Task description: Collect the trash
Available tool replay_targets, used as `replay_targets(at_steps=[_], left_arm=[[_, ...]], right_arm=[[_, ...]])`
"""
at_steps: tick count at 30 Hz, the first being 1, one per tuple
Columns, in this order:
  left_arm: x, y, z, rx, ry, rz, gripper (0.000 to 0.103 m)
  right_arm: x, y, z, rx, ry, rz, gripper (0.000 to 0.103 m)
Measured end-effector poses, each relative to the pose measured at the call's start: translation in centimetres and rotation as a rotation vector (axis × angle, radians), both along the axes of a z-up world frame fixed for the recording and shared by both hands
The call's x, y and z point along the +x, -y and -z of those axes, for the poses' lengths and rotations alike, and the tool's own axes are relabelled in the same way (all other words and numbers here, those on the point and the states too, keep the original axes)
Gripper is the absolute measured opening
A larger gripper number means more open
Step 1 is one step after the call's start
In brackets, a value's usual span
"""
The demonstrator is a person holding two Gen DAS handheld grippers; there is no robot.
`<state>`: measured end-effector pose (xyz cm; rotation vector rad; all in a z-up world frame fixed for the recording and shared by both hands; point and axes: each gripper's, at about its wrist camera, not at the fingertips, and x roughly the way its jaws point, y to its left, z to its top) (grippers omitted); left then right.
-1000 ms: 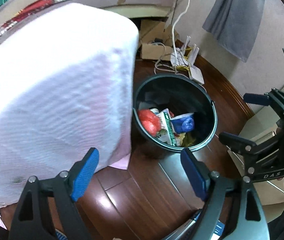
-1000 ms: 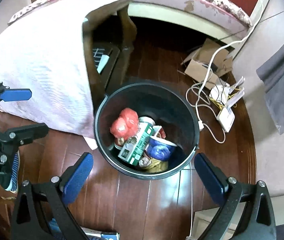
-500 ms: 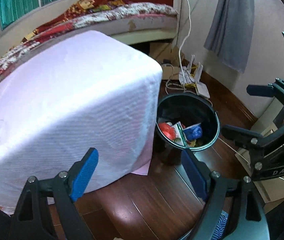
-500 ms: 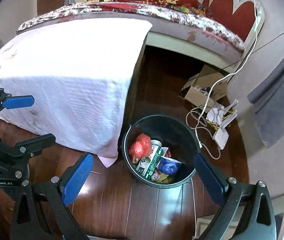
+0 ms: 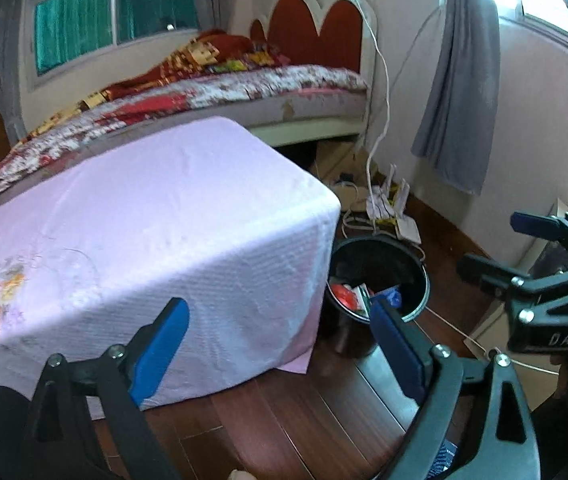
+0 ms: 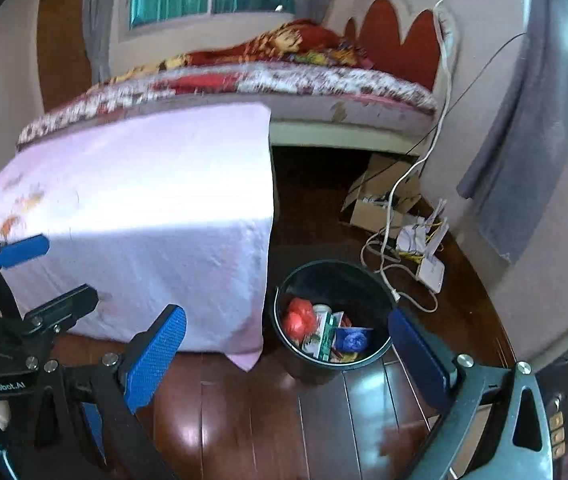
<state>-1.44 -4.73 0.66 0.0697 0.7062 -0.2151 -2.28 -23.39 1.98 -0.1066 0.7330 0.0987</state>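
Both your tools, left tool [image 5: 279, 344] and right tool [image 6: 284, 356], gape empty above the bin [image 6: 334, 316], its trash [image 6: 324, 332] dropped beside the covered worktop [image 5: 143, 232]; left jaws just widened.

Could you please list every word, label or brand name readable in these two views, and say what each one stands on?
"DAS": on the black body of the right tongs, seen from the left wrist view.
"GenRobot.AI": on the black body of the left tongs, seen from the right wrist view.
Green carton in the black bin: its print is too small to read.
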Motion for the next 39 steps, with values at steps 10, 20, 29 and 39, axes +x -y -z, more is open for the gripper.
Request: replay_targets(at_steps=[10,20,29,39], left_arm=[[-1.9,-2.5,-1.6,-0.022,0.068,-0.064,0.098],[-1.9,-2.0,-2.3,-0.01,0.13,-0.104,0.102],[-2.2,-1.0,-2.7,-0.006,0.137,-0.086,0.102],[-2.6,-0.8,-3.9,-0.008,0.176,-0.08,0.102]], right_arm=[[-2.1,-1.6,-3.2,0.022,0.12,0.032,0.103],[-1.7,-1.9,-3.0,0.036,0.12,0.032,0.103],[-2.6,-0.8,-3.5,0.065,0.15,0.062,0.103],[-3.3,-0.7,-5.0,0.074,0.237,0.062,0.103]])
